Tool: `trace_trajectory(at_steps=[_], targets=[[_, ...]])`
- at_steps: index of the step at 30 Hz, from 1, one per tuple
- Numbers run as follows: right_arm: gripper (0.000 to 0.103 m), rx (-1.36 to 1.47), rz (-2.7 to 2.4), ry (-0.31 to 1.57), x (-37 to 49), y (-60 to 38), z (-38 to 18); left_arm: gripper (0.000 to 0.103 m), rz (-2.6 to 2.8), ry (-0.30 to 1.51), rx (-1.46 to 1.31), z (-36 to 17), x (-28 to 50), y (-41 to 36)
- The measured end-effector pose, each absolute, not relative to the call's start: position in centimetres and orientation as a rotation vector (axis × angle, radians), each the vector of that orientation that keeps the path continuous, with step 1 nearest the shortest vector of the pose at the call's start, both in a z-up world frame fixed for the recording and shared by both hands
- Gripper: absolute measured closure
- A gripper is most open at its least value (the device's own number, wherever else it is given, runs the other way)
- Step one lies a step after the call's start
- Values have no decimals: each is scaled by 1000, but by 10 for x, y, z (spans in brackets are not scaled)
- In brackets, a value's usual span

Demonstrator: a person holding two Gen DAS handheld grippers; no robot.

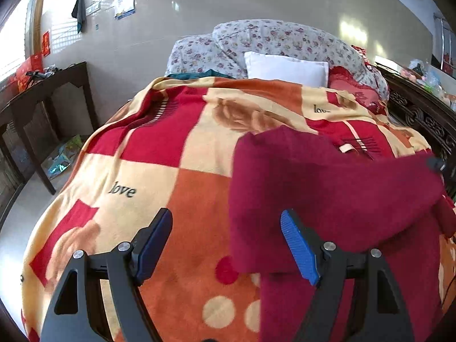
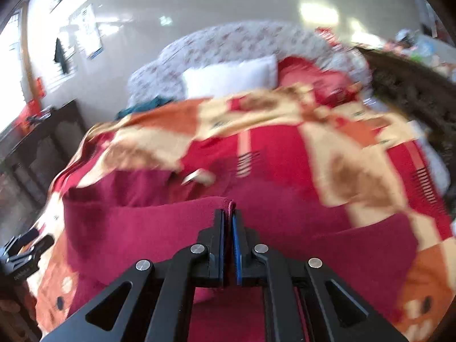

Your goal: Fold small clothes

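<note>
Right wrist view: right gripper pinching maroon garment edge, cloth trailing leftward over bed blanket. Left gripper spread, empty (garment just right of it).

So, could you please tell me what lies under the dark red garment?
The dark red garment lies on the checked blanket, which shows all around it. The right tongs pinch its edge. What the blanket covers cannot be seen.
</note>
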State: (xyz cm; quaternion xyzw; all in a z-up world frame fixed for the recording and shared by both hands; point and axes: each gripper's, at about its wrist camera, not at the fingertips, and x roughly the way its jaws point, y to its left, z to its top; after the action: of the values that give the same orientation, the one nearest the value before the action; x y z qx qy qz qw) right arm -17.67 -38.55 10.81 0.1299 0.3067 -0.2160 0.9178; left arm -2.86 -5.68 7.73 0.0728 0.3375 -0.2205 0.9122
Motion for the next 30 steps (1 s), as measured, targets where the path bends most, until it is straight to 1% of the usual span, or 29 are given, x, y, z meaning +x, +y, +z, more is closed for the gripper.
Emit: trace_trajectory(at_steps=[3,7,8,10,11,12,13,16,19,20,21,22,23,26,28,29,30], targets=[[96,290,-551,675,-194,-413,95,25,-455,716,194,65,-28,-70],[95,378,-532,743,-192,-433,69,25,-442,747,216,52,-25,-79],[92,387,-533,749,-193,-433,70,25,-443,749,215,52,-24,-79],[70,406,-554,715,-201,-431,84,25,-443,738,206,56,-27,-78],[41,414,-565,668,-205,-429,93,25,-442,730,206,58,-28,-77],[20,411,-560,599,-211,-421,103,25,-436,723,208,59,-29,-77],[16,395,-536,557,-211,-412,111,25,-434,722,207,60,-29,-77],[15,325,-349,574,-182,-372,123,25,-437,734,189,57,-27,-79],[17,200,-217,627,-138,-327,114,25,-411,757,215,44,-22,-86],[22,139,-214,645,-125,-314,108,25,-402,759,222,40,-20,-88],[31,78,-212,665,-111,-303,101,25,-386,761,231,35,-17,-89],[35,34,-187,691,-97,-295,92,25,-363,769,240,31,-13,-89],[37,14,-155,719,-87,-291,83,25,-353,779,239,27,-11,-89],[37,-62,-143,813,-63,-290,51,25,-371,826,187,19,-1,-83],[37,-93,-157,825,-55,-294,41,25,-376,830,175,18,1,-83],[40,-98,-146,842,-51,-297,35,25,-378,829,173,17,2,-83],[57,-96,-121,860,-50,-296,31,25,-378,829,172,16,1,-83]])
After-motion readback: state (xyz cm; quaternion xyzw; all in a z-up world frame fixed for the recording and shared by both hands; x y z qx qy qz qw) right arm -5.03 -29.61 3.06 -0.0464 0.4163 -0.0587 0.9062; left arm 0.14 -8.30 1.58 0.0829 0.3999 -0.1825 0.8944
